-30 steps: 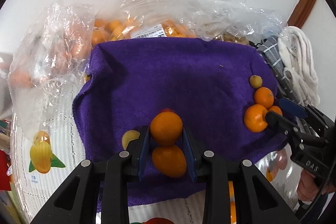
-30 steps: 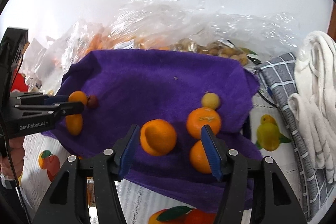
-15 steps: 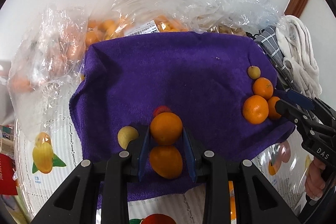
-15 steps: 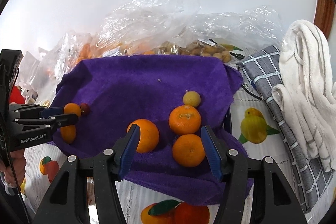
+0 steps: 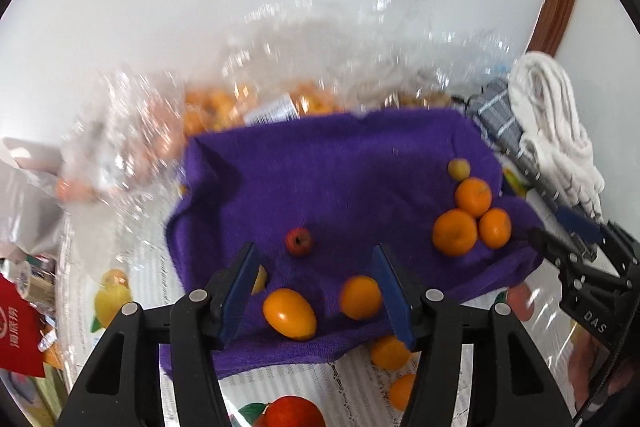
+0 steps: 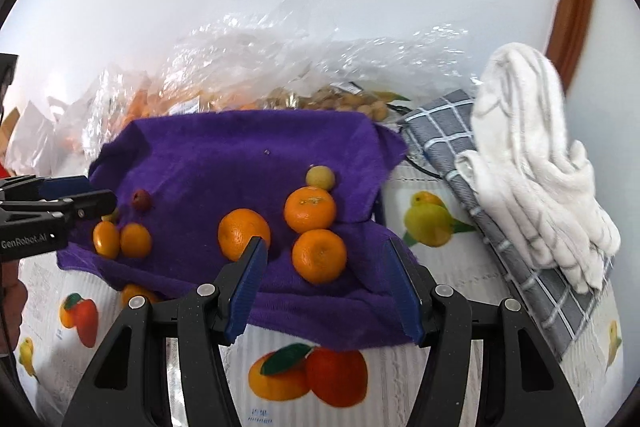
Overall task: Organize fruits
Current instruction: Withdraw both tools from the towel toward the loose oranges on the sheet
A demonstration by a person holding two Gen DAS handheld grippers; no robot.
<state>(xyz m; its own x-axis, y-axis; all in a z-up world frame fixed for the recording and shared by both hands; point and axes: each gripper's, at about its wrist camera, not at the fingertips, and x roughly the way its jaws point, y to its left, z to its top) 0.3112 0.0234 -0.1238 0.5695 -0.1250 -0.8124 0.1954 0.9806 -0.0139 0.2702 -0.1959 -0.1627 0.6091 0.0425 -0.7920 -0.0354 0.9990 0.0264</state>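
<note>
A purple towel (image 5: pixel 352 163) lies on the table, also in the right wrist view (image 6: pixel 240 155). My left gripper (image 5: pixel 318 287) is open above two small oranges (image 5: pixel 289 313) (image 5: pixel 360 297) lying on the towel's near edge; a small red fruit (image 5: pixel 298 241) sits just beyond. My right gripper (image 6: pixel 326 285) is open and empty, with three mandarins (image 6: pixel 319 255) (image 6: pixel 309 209) (image 6: pixel 243 233) and a small yellow fruit (image 6: pixel 320 177) grouped on the towel before it. The left gripper also shows in the right wrist view (image 6: pixel 76 199).
Clear plastic bags of oranges and nuts (image 6: pixel 248 75) stand behind the towel. A grey checked cloth (image 6: pixel 500 219) and a white towel (image 6: pixel 536 163) lie to the right. The tablecloth (image 6: pixel 432 219) has printed fruit. Two loose small oranges (image 5: pixel 390 353) lie off the towel's near edge.
My left gripper has opened, let go of the small orange it held and drawn back; the orange now lies on the towel. My right gripper has drawn back from the mandarins.
</note>
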